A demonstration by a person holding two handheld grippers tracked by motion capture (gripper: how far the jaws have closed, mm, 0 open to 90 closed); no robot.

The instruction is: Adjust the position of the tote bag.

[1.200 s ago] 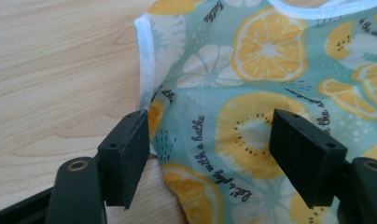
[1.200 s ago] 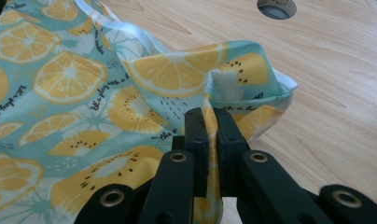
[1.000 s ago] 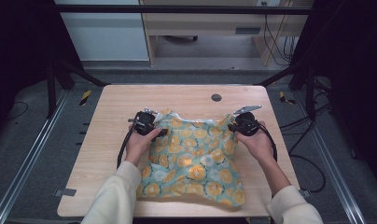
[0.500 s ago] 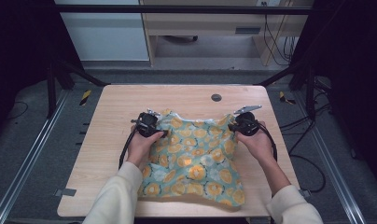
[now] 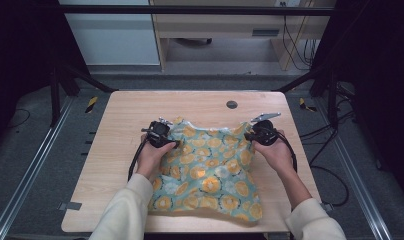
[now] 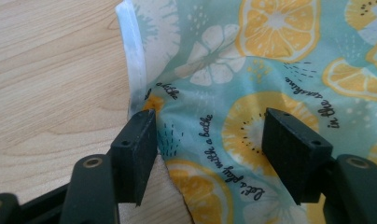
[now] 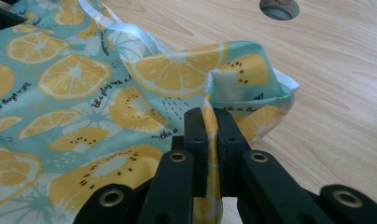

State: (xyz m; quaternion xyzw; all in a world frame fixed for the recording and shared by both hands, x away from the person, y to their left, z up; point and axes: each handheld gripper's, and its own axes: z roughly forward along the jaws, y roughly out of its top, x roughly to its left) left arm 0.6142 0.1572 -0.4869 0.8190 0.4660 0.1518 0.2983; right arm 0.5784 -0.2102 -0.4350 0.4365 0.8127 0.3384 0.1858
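A teal cloth printed with orange citrus slices and black script is spread on the bench. Its far right corner is clamped, bunched, in the right hand-held gripper. The left hand-held gripper is held apart over the far left edge.

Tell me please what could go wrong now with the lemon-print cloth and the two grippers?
1. The left gripper is open, its jaws either side of the cloth's edge near the white hem; if it closes slightly off, it may miss the edge or catch one layer.
2. The right gripper is shut on a bunched corner of the lemon-print cloth; lifting now, with one side held, would probably drag it crooked.
3. That pinch looks shallow, so the fold might slip out.
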